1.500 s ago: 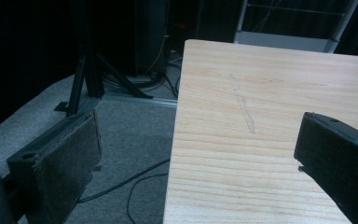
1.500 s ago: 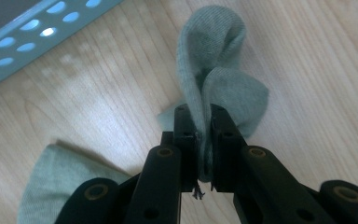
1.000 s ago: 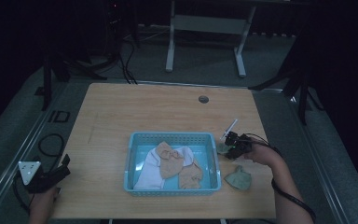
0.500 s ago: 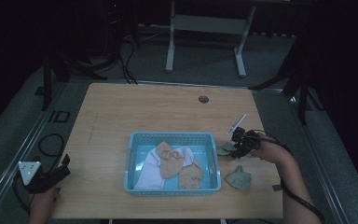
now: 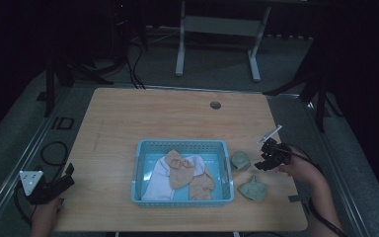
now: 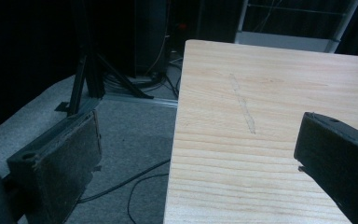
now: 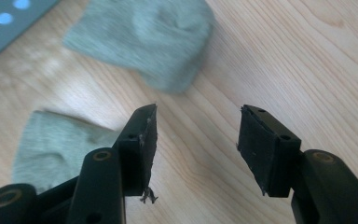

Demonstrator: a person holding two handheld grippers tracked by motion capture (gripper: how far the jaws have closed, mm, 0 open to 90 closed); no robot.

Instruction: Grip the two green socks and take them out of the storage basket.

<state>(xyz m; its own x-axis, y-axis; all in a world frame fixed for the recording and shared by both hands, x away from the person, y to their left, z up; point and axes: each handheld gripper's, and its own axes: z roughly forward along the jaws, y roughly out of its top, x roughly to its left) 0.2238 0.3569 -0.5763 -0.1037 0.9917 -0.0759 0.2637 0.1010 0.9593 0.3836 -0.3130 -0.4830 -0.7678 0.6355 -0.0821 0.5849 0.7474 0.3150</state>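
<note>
A blue basket (image 5: 143, 148) sits at the table's front middle, holding a pink-white garment (image 5: 159, 174) and tan socks (image 5: 180, 168). Two green socks lie on the wood to its right, one (image 5: 240, 160) against the basket's side and one (image 5: 253, 188) nearer the front edge. My right gripper (image 5: 261, 161) hovers just right of them, open and holding nothing. In the right gripper view its jaws (image 7: 198, 112) stand apart over bare wood, with one green sock (image 7: 144, 42) ahead and the other (image 7: 56, 144) at the left. My left gripper (image 5: 64, 178) is open beyond the table's left front corner.
The wooden table (image 5: 168, 118) has a round cable hole (image 5: 215, 105) at the back. The left gripper view has the table's left edge (image 6: 177, 140) with grey floor and cables (image 6: 130, 182) beside it. A metal frame (image 5: 217, 29) stands behind the table.
My right gripper has moved to the right, away from the green sock beside the basket. The left gripper has stayed still.
</note>
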